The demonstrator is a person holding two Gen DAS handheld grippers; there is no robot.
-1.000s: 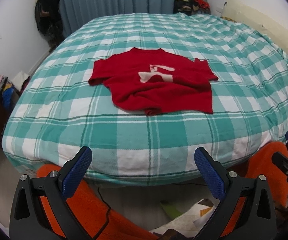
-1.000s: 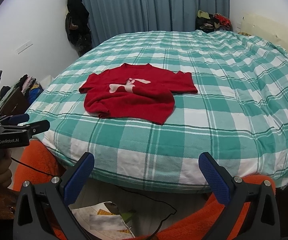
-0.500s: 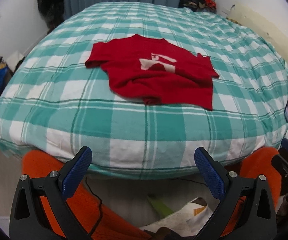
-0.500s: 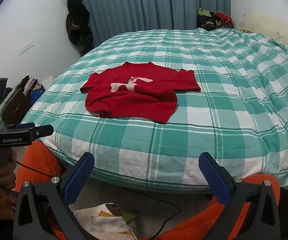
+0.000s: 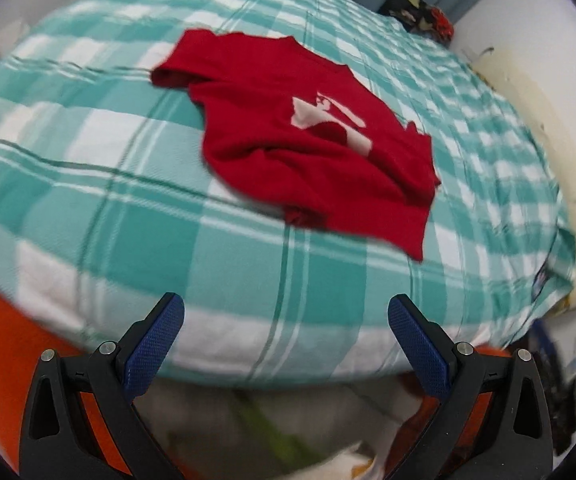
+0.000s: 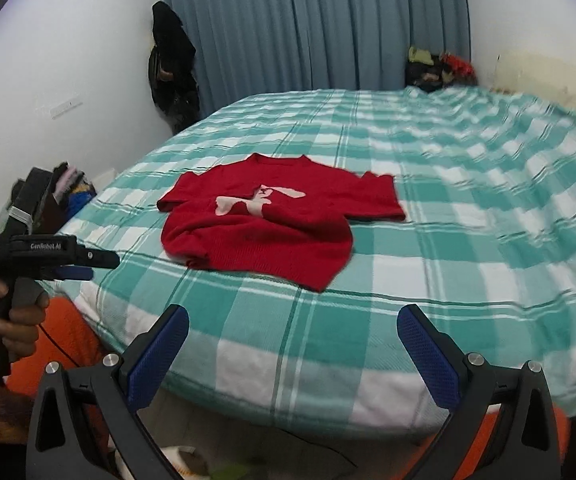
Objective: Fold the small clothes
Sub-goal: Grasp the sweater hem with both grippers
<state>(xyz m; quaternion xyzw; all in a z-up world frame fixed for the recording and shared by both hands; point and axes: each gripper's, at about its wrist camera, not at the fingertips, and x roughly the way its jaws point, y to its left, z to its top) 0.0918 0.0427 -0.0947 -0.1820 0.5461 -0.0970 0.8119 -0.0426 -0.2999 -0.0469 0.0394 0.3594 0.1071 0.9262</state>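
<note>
A small red sweater [image 6: 255, 228] lies rumpled, unfolded, on a green checked bed [image 6: 448, 240]; left gripper [image 5: 285, 316] and right gripper [image 6: 292, 326] hover near the bed's edge, jaws spread, empty; likely best: flatten the bunched hem first, then grip 2 corners.

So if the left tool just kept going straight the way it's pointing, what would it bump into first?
Most likely the checked bedspread near the front edge of the bed. The left tool is open and empty, and the red sweater lies farther back. Depth is hard to judge in this blurred fisheye picture.
</note>
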